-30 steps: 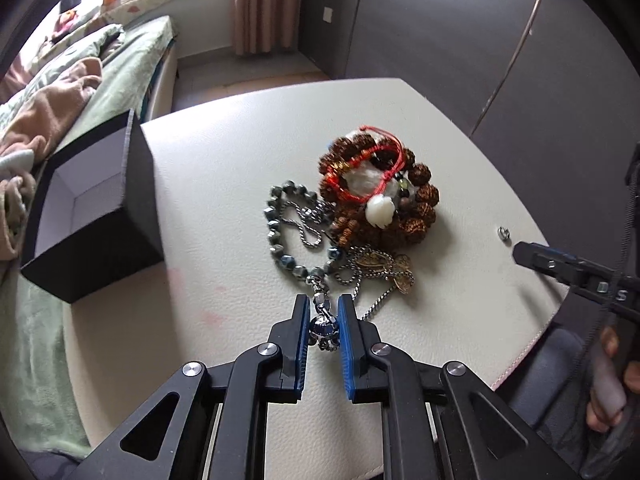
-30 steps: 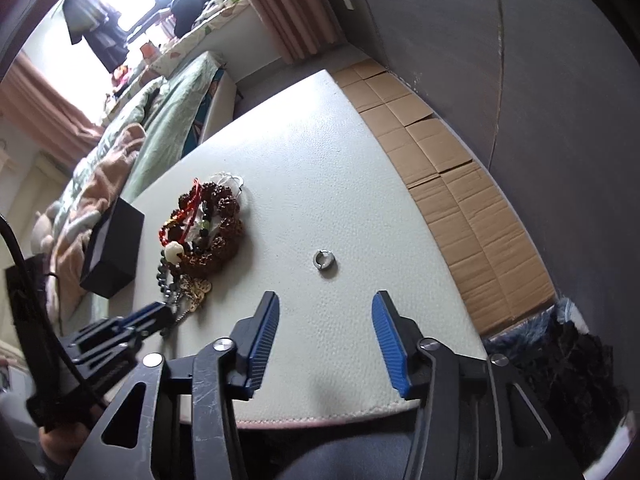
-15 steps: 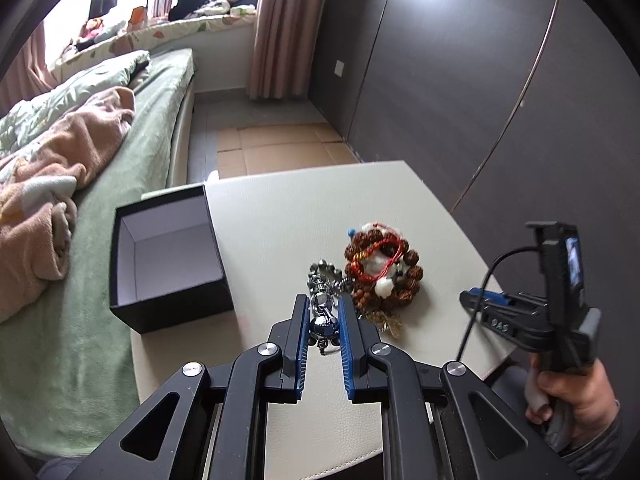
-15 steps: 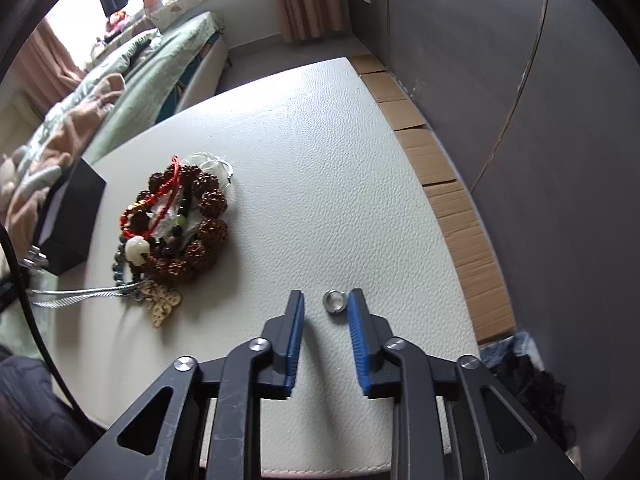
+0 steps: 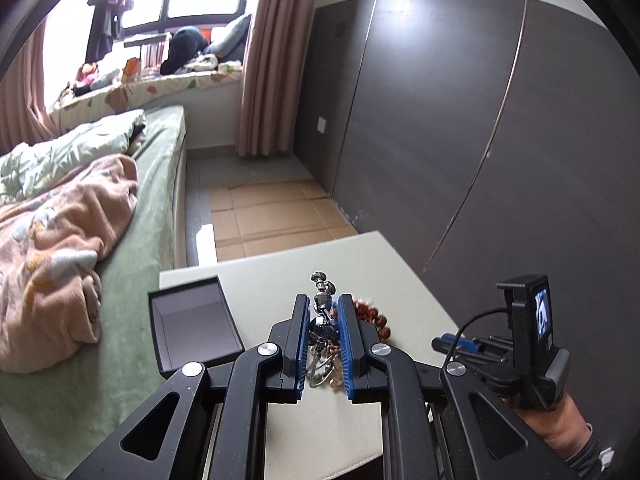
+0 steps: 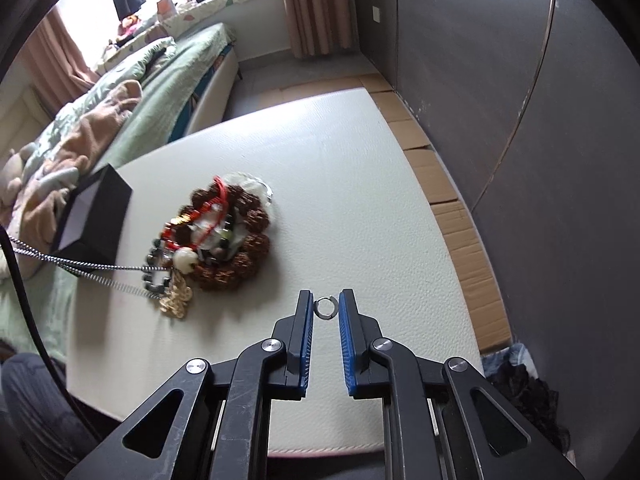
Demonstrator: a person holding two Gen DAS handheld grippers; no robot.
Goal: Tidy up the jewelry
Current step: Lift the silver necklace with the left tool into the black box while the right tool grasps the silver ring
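Two tools were seen: the left tool [image 5: 324, 332] and the right tool [image 6: 325, 316], each with two blue-padded fingers. One surface [image 6: 360, 184] was counted. One black box [image 6: 94, 216], open and lidless, was found on it. One small silver ring [image 6: 325, 308] was counted between the right tool's pads. One silver chain necklace [image 6: 80, 266] was seen, stretched taut from the pile. One heap of jewelry [image 6: 224, 236] was noted; within it, one bracelet of large brown beads, one red cord, one string of dark beads, one white bead and one gold-coloured piece could be made out, though the tangle kept an exact count uncertain. One bed [image 5: 160, 184] was seen, and one pink blanket [image 5: 64, 248] on it.
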